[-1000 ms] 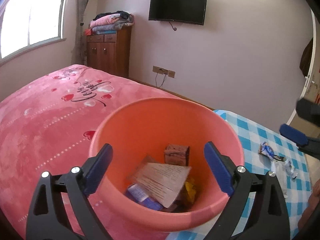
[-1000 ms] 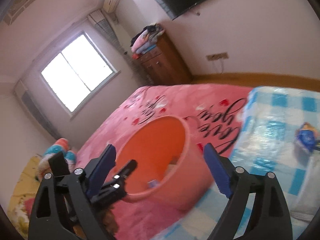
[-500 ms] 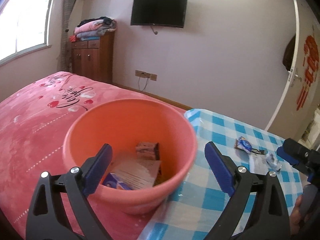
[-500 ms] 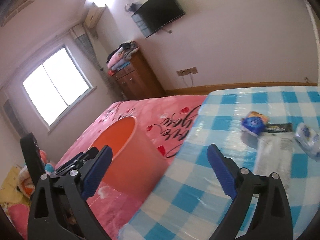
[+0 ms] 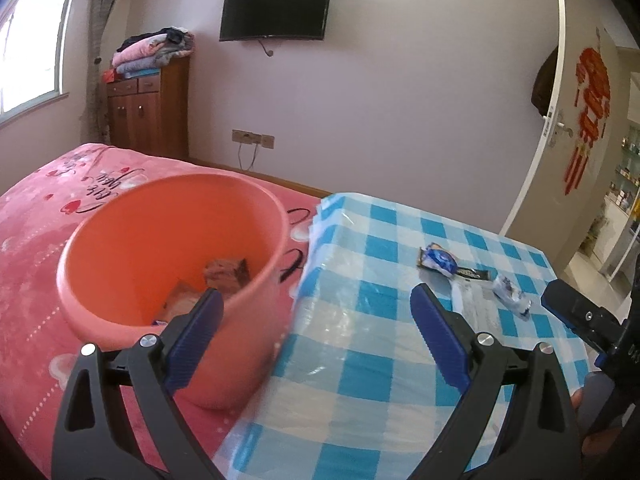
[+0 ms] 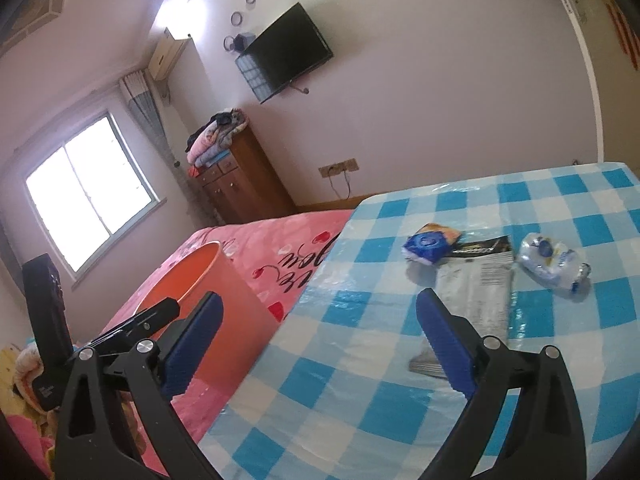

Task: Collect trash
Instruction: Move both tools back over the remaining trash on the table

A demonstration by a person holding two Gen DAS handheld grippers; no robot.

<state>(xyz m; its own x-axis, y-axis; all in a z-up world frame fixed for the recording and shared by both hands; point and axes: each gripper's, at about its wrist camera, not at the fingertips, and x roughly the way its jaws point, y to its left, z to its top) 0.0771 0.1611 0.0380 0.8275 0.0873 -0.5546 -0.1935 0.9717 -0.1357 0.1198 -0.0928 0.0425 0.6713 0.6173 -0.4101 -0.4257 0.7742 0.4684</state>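
An orange bucket (image 5: 172, 264) stands on the pink bed beside the checked table; it holds a brown box (image 5: 226, 274) and papers. It also shows in the right wrist view (image 6: 216, 304). On the table lie a blue wrapper (image 6: 430, 242), a flat silver-black packet (image 6: 478, 292) and a crumpled clear-blue wrapper (image 6: 550, 262). My left gripper (image 5: 316, 328) is open and empty, over the gap between bucket and table. My right gripper (image 6: 318, 330) is open and empty, above the table short of the packet; it also shows in the left wrist view (image 5: 576, 316).
The blue-checked table (image 6: 400, 380) abuts the pink bed (image 5: 36, 216). A wooden cabinet (image 5: 148, 108) with folded blankets and a wall TV (image 5: 276, 10) stand at the far wall. A door (image 5: 576, 128) is at the right.
Both grippers have swung right, away from the bucket and toward the table. The trash on the table is now nearer and more central in the right wrist view.
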